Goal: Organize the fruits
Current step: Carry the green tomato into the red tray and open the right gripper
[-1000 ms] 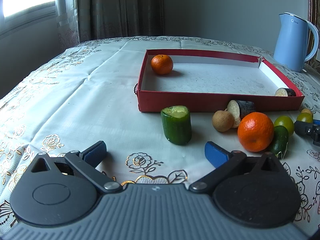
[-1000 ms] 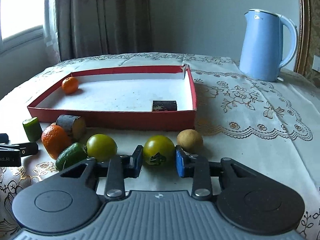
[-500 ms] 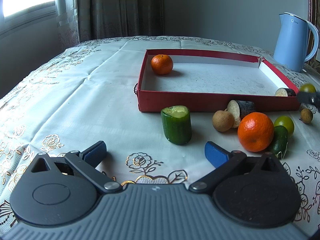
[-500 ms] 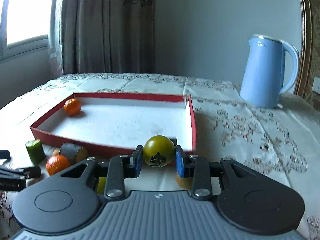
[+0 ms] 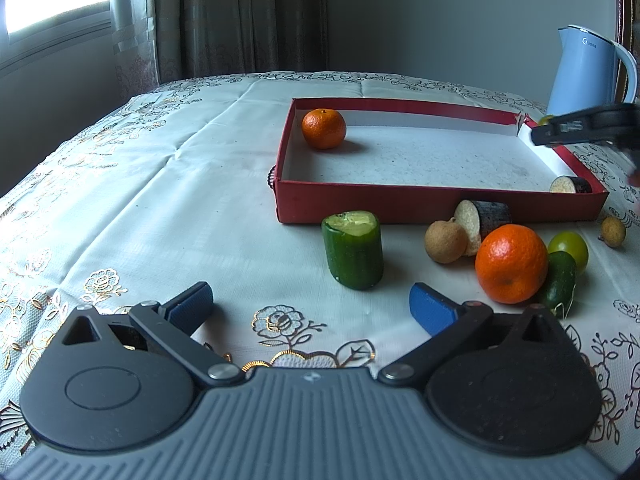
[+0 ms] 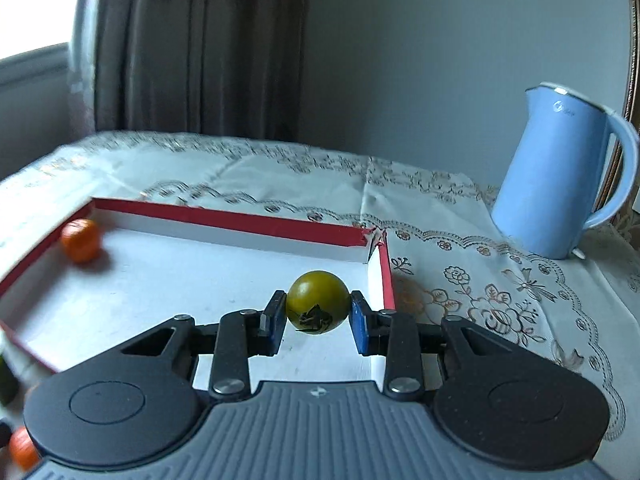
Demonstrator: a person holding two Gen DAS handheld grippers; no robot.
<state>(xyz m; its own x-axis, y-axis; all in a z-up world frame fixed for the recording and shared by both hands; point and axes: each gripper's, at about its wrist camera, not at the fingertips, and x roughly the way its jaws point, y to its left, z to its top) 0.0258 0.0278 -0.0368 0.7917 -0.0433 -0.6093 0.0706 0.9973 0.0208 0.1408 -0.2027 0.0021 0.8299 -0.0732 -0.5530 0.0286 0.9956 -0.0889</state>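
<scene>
My right gripper is shut on a green tomato and holds it in the air over the right side of the red tray. A small orange lies in the tray's far left corner. In the left wrist view the right gripper hangs over the tray's far right corner. My left gripper is open and low over the cloth, with a cucumber piece just beyond it. In front of the tray lie a big orange, another green tomato and a longan.
A blue kettle stands on the tablecloth to the right of the tray. An eggplant piece lies in the tray's near right corner, another leans outside against the front wall. A small longan and a dark cucumber lie at the right.
My right gripper lifted the green tomato off the cloth and carried it forward over the tray. The left gripper stayed where it was, open.
</scene>
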